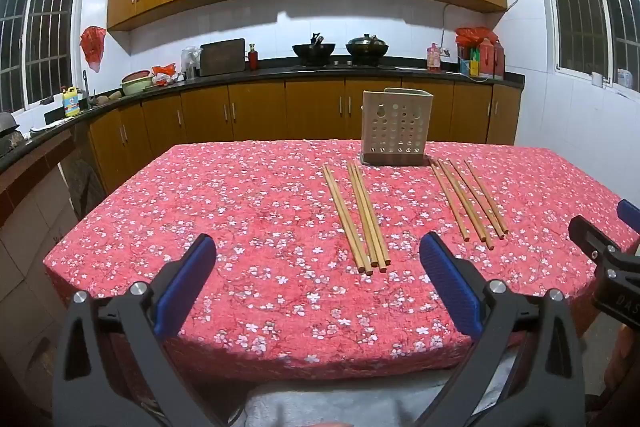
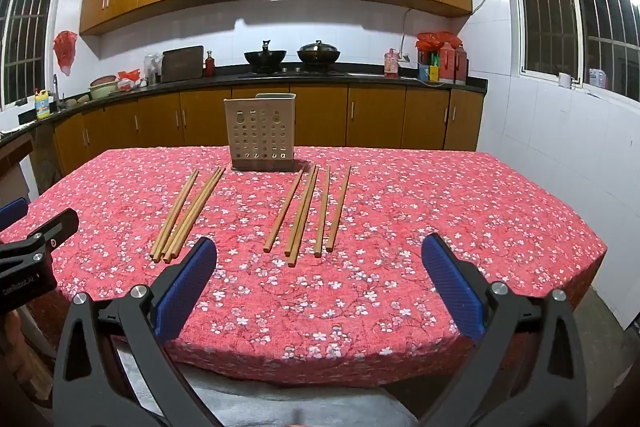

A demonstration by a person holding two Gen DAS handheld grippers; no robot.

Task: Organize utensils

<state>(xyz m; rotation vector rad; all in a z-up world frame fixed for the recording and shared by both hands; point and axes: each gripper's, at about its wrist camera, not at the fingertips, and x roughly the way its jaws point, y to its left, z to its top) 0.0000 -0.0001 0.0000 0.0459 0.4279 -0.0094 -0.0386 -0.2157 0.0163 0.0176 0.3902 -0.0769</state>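
A beige perforated utensil holder (image 1: 397,126) stands upright at the far side of the table; it also shows in the right wrist view (image 2: 260,134). Two groups of wooden chopsticks lie flat in front of it: a left group (image 1: 357,218) (image 2: 187,214) and a right group (image 1: 469,202) (image 2: 308,211). My left gripper (image 1: 318,267) is open and empty above the near table edge, short of the left group. My right gripper (image 2: 319,269) is open and empty, short of the right group. Each gripper's edge shows in the other's view.
The table carries a red floral cloth (image 1: 248,211). Behind it runs a kitchen counter (image 1: 280,73) with woks, bottles and a cutting board. Wooden cabinets and barred windows line the walls. A white cloth (image 2: 248,403) lies below the near table edge.
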